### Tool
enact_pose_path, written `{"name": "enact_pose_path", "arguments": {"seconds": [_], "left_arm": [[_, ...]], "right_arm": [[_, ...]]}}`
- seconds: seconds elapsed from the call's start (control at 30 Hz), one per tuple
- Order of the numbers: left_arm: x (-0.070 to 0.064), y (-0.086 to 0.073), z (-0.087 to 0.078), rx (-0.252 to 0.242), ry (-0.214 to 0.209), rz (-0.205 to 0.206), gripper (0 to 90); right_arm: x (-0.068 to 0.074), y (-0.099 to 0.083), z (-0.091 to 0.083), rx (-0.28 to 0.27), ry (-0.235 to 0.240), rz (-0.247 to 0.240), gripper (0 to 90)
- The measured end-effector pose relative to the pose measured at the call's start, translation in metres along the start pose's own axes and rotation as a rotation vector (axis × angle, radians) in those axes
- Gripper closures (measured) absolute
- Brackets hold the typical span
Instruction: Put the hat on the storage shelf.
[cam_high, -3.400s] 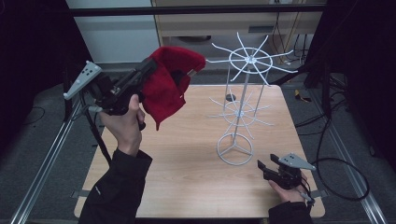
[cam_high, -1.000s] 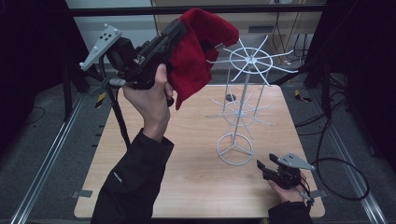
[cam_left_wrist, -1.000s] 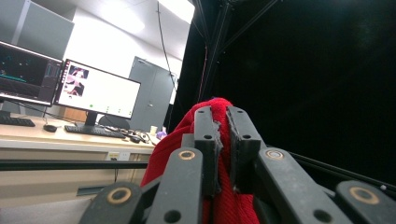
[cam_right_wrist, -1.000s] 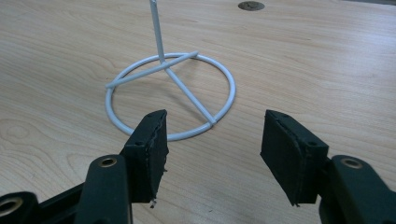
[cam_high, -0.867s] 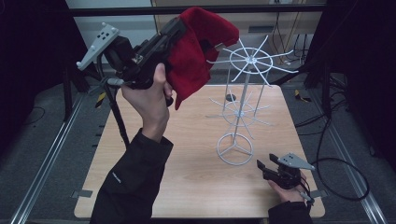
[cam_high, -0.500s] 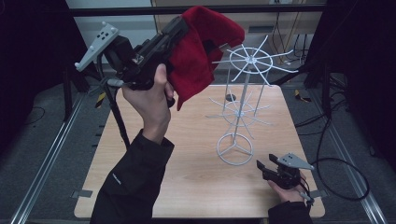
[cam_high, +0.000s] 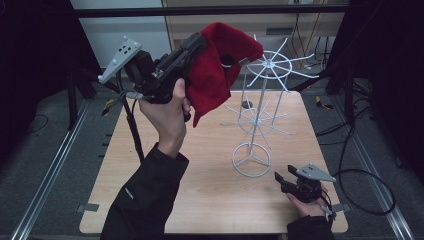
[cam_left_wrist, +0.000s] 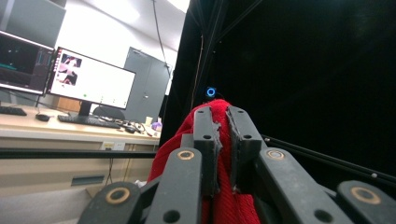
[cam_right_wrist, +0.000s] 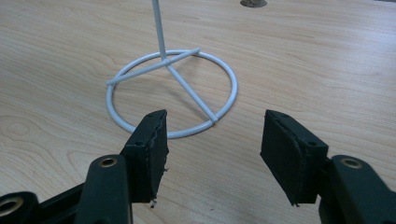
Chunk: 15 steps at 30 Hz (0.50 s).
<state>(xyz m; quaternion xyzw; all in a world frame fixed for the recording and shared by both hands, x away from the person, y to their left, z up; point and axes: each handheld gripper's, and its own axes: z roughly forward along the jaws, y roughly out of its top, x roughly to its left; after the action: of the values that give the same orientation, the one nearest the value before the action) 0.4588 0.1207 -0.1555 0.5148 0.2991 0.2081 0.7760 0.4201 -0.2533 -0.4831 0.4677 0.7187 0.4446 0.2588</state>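
Left gripper (cam_high: 197, 47): raised high above the table's left half, jaws clamped on the red cloth (cam_high: 220, 65).
Red cloth: hangs touching the white wire rack's (cam_high: 257, 107) top spokes.
Right gripper (cam_high: 285, 181): jaws wide apart, holding nothing, near the table's (cam_high: 200, 190) front right corner, facing the rack's ring base.

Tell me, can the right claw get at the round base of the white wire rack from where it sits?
Probably yes. The right claw is open and faces the rack's base ring, with bare table between them and nothing in the way.
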Motion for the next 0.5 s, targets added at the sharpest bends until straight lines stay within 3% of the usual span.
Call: {"name": "enact_pose_path", "arguments": {"seconds": [0.33,0.5], "left_arm": [[0.014,-0.015,-0.008,0.034,0.046,-0.004,81.7],[0.03,-0.028,-0.01,0.071,0.081,-0.036,80.6]], "right_arm": [[0.0,0.0,0.0,0.002,-0.003,-0.007,41.3],[0.001,0.0,0.001,0.007,-0.001,-0.013,41.3]]}}
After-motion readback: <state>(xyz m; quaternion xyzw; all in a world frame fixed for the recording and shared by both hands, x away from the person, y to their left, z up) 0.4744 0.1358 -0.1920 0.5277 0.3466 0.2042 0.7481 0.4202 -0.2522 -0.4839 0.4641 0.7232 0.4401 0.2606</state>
